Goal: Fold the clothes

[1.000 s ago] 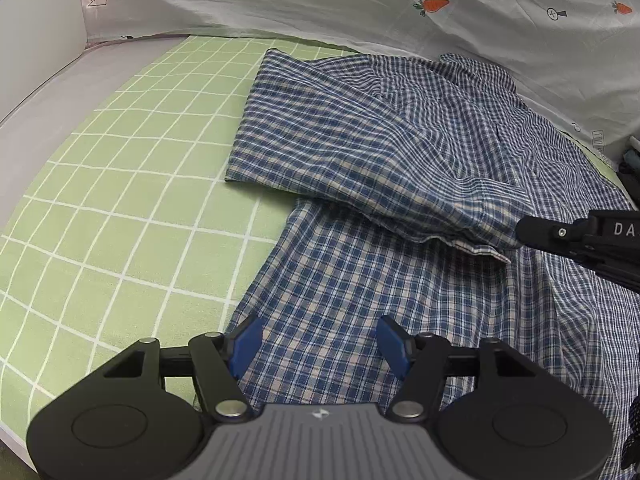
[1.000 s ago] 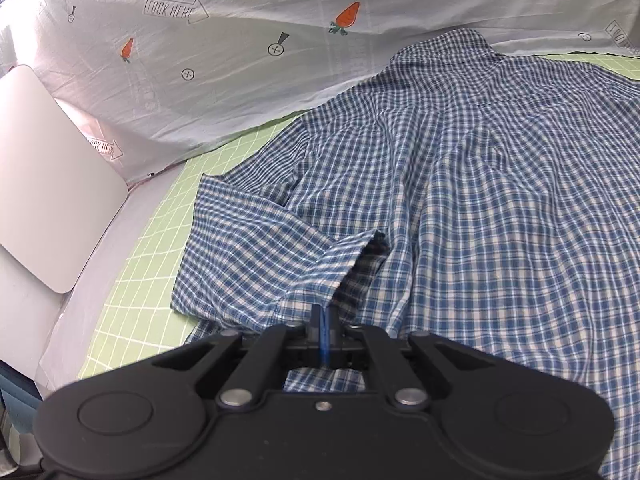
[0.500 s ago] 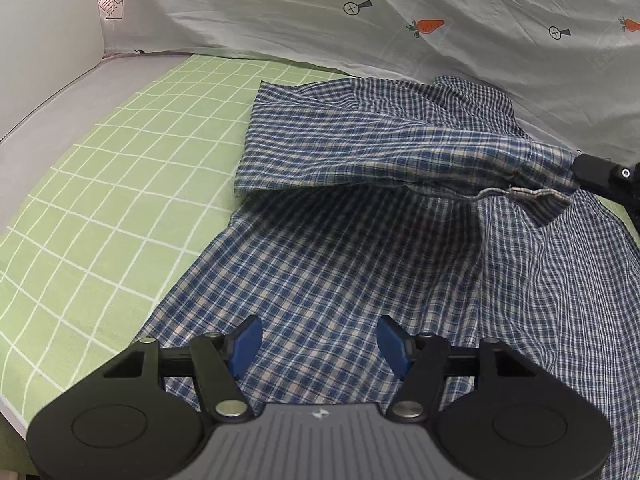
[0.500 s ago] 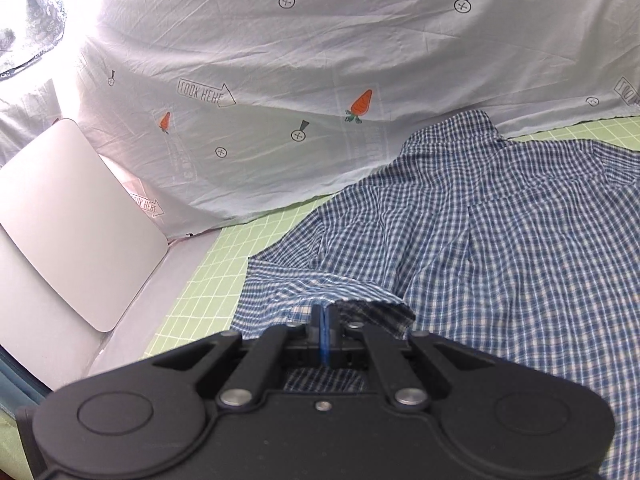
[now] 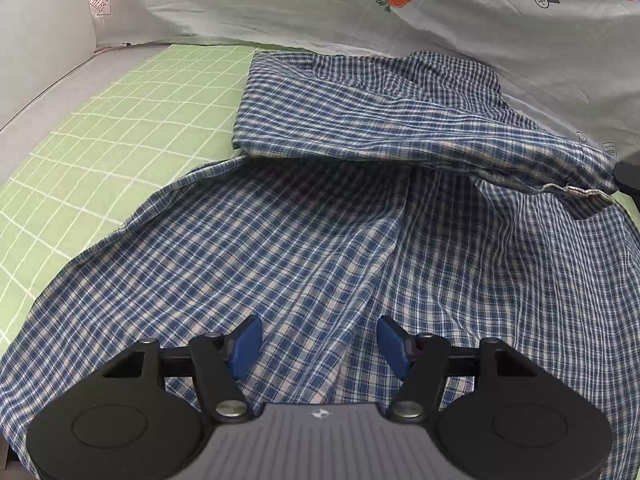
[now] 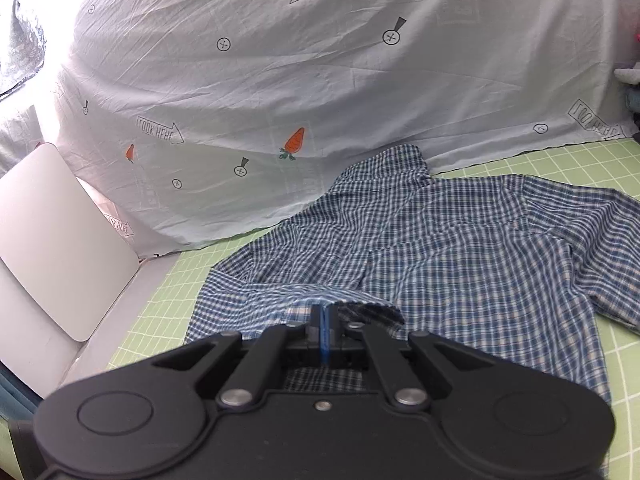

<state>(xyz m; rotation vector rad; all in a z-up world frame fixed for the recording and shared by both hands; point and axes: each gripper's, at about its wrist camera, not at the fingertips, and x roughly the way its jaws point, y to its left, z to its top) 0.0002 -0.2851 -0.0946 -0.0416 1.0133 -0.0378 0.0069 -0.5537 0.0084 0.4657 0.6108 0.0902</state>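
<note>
Left gripper [image 5: 319,343] jaws apart, right gripper [image 6: 323,322] clamped.

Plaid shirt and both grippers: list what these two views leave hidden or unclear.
- Plaid shirt: its near hem, left wrist view, is covered by the left gripper body.
- Sleeve cuff: the pinched spot, right wrist view, is hidden inside the shut right gripper.
- Right gripper, left wrist view: cut off by the right edge.
- Shirt's far sleeve: cut off by the right edge, right wrist view.

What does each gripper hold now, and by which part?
Right gripper: shut on the shirt, at its sleeve cuff. Left gripper: open, holds nothing.
</note>
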